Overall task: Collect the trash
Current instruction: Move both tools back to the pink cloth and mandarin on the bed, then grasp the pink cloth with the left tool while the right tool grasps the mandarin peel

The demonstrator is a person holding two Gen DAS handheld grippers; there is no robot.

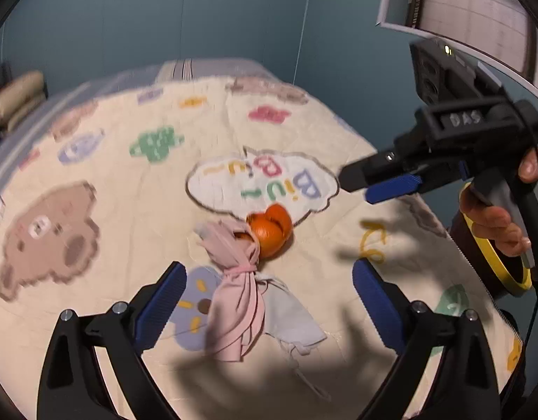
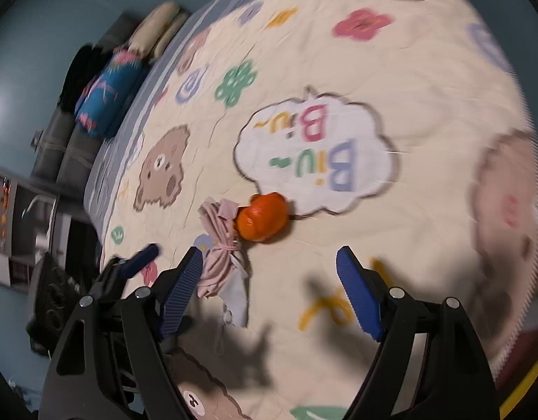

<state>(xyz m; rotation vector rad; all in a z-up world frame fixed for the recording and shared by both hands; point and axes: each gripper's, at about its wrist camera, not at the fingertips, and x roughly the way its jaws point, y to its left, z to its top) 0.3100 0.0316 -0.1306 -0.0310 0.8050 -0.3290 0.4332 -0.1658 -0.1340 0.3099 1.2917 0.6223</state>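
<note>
Two pieces of trash lie untouched on the bed quilt (image 1: 111,133): an orange peel (image 1: 270,231) touching a tied pink cloth bundle (image 1: 235,280). Left claw (image 1: 269,301) and right claw (image 2: 269,290) both hover released, empty; a yellow-rimmed bin (image 1: 496,262) waits beside the bed.

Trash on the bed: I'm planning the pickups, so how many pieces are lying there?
2, touching each other on the quilt: an orange peel at the speech-bubble print's edge, and a pink-and-white cloth bundle just nearer the camera. More may lie beyond the frame.
</note>
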